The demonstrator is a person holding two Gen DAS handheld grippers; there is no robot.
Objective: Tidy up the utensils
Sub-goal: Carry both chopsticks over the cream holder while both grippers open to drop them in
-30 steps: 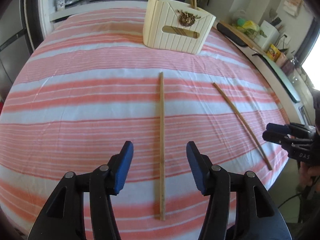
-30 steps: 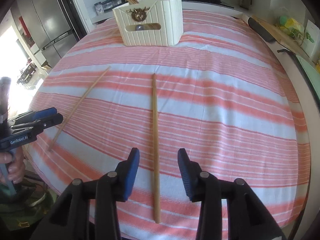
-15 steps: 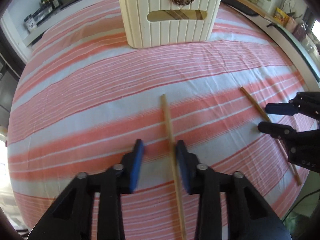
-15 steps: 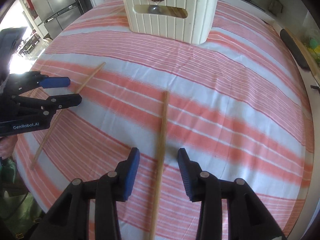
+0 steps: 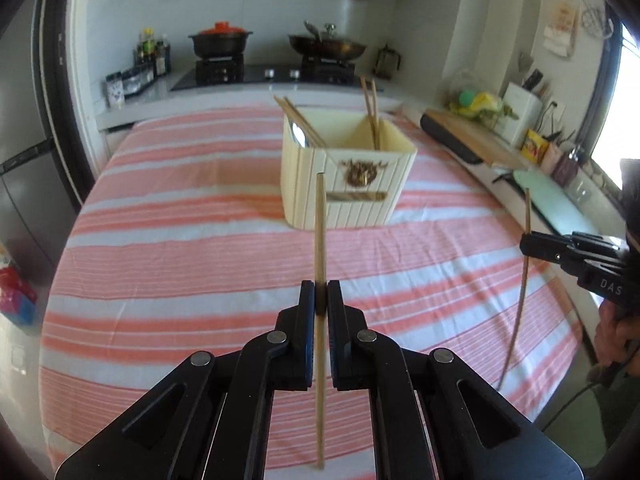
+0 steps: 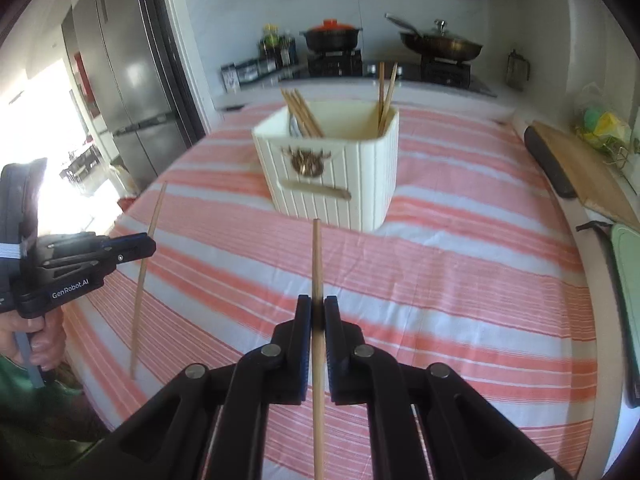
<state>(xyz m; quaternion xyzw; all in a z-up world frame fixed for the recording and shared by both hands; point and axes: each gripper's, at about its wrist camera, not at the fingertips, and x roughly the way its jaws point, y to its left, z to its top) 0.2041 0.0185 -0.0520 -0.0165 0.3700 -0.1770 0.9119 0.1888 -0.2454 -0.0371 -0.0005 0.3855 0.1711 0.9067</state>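
Note:
My left gripper (image 5: 320,300) is shut on a wooden chopstick (image 5: 319,232), its jaws closing tight on the shaft, and holds it above the striped table (image 5: 180,264). The stick runs straight ahead between the pads. My right gripper (image 6: 317,314) is likewise shut on a second chopstick (image 6: 317,256), also lifted off the cloth. Each gripper shows in the other's view: the right gripper (image 5: 536,246) with its chopstick (image 5: 522,292), and the left gripper (image 6: 140,246) with its chopstick (image 6: 145,268). Ahead stands a cream ribbed utensil holder (image 5: 352,200) (image 6: 340,196) with several chopsticks and a spoon inside.
A stove with a red-lidded pot (image 5: 220,38) and a pan (image 5: 328,46) stands behind the table. A wooden cutting board (image 5: 472,136) and counter clutter line the right side. A steel fridge (image 6: 132,80) is at the left. A person's hand (image 6: 40,336) grips the left tool.
Both grippers closed on the chopsticks that lay on the cloth and lifted them. The views tilted up, so the holder's open top and the stove now show.

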